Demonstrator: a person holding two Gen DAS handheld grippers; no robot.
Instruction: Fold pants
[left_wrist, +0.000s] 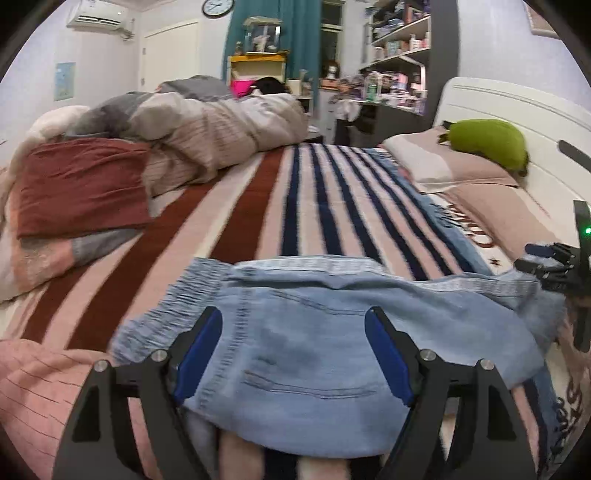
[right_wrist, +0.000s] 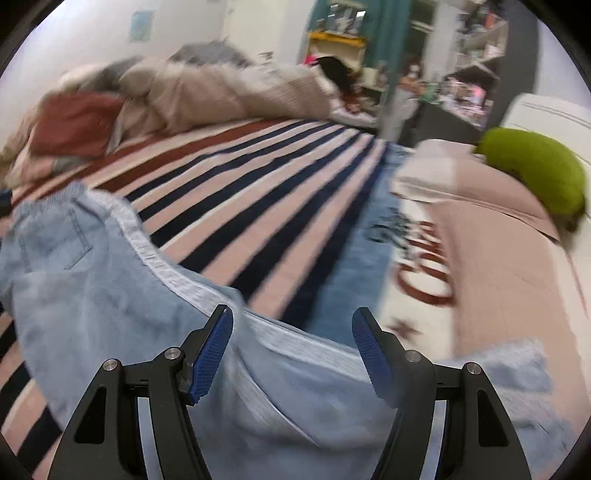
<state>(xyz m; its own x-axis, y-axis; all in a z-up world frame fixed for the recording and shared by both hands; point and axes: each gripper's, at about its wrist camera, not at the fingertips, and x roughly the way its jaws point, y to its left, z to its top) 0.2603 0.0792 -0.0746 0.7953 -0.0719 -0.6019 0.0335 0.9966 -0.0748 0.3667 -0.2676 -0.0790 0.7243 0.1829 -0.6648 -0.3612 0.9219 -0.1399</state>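
Note:
Light blue denim pants (left_wrist: 314, 339) lie on the striped bedspread (left_wrist: 295, 203), waistband toward the far side. My left gripper (left_wrist: 295, 328) is open above the seat of the pants, with blue pads (left_wrist: 201, 350) on either side of the denim. My right gripper (right_wrist: 291, 332) is open over the pants (right_wrist: 110, 295) near the waistband edge, and its view is blurred. The right gripper's body (left_wrist: 561, 266) shows at the right edge of the left wrist view.
A crumpled beige and grey duvet (left_wrist: 207, 125) and a rust-red blanket (left_wrist: 81, 188) lie at the far left of the bed. A pillow (left_wrist: 461, 166) with a green plush (left_wrist: 487, 142) sits by the white headboard at right. Cluttered shelves stand behind.

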